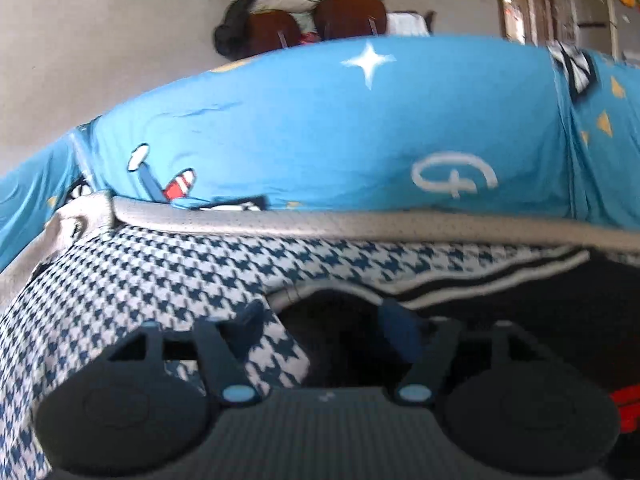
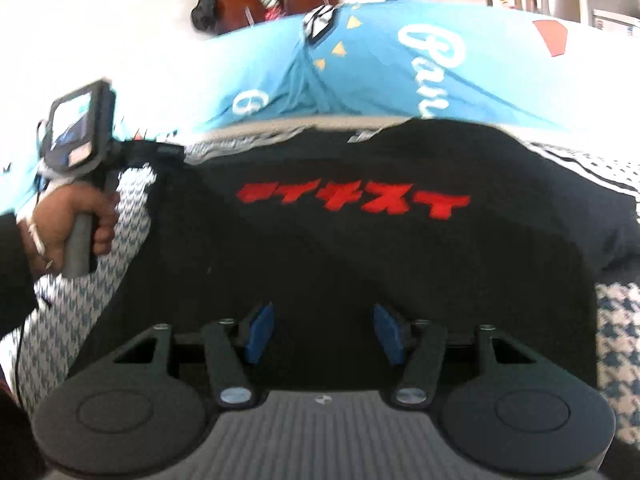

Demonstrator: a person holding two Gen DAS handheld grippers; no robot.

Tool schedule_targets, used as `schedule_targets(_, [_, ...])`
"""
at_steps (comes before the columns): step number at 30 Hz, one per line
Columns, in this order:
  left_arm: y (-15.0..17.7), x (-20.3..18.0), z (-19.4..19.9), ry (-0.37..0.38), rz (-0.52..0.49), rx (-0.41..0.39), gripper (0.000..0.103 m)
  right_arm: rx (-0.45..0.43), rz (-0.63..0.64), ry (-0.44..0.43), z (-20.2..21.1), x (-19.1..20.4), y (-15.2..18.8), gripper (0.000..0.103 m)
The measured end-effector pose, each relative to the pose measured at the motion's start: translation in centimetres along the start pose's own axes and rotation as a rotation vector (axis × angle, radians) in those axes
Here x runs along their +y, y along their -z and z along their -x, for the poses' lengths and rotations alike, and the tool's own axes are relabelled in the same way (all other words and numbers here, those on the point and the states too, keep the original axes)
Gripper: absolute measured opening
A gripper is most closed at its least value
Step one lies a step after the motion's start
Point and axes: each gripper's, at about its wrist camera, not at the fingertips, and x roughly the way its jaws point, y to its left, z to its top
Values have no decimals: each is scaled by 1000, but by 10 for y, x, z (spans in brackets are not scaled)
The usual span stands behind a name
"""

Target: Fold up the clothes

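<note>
A black garment with red lettering [image 2: 352, 200] lies on a blue-and-white houndstooth cloth [image 1: 152, 280]; its black edge with white stripes [image 1: 520, 280] shows in the left wrist view. My left gripper [image 1: 324, 328] is open, low over the edge where the houndstooth cloth meets the black fabric; a houndstooth fold lies between its fingers. The left gripper's handle, held by a hand [image 2: 76, 220], shows at the left of the right wrist view. My right gripper [image 2: 324, 332] is open, just above the black garment's near part, with black fabric between its blue pads [image 2: 260, 332].
A bright blue printed sheet [image 1: 340, 140] covers the bed beyond the clothes. A grey perforated band [image 1: 320, 224] runs along the houndstooth cloth's far edge. Brown chairs with piled clothes [image 1: 312, 12] stand against the far wall. A doorway [image 1: 524, 0] is at the right.
</note>
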Motion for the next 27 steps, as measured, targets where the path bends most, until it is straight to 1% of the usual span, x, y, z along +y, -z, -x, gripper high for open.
schedule_targets(4, [-10, 4, 19, 27, 47, -37, 81, -51, -51, 60, 8, -23, -11, 56])
schedule_targets(5, [-11, 2, 24, 41, 44, -43, 82, -64, -68, 78, 10, -30, -13, 56])
schedule_targets(9, [-9, -12, 44, 105, 24, -50, 84, -117, -131, 157, 20, -60, -25, 56])
schedule_targets(12, [-4, -27, 60, 159, 1, -50, 92, -129, -189, 198, 21, -82, -30, 56])
schedule_targets(15, [2, -44, 73, 204, -42, -52, 94, -139, -247, 238, 23, -103, -34, 56])
schedule_targets(19, [11, -61, 86, 253, -82, -35, 96, -141, -276, 292, 20, -127, -37, 56])
schedule_targets(22, [18, -70, 92, 275, -100, -16, 97, -137, -296, 332, 14, -149, -38, 56])
schedule_targets(27, [26, -72, 104, 302, -83, 29, 98, -135, -321, 388, -1, -184, -40, 56])
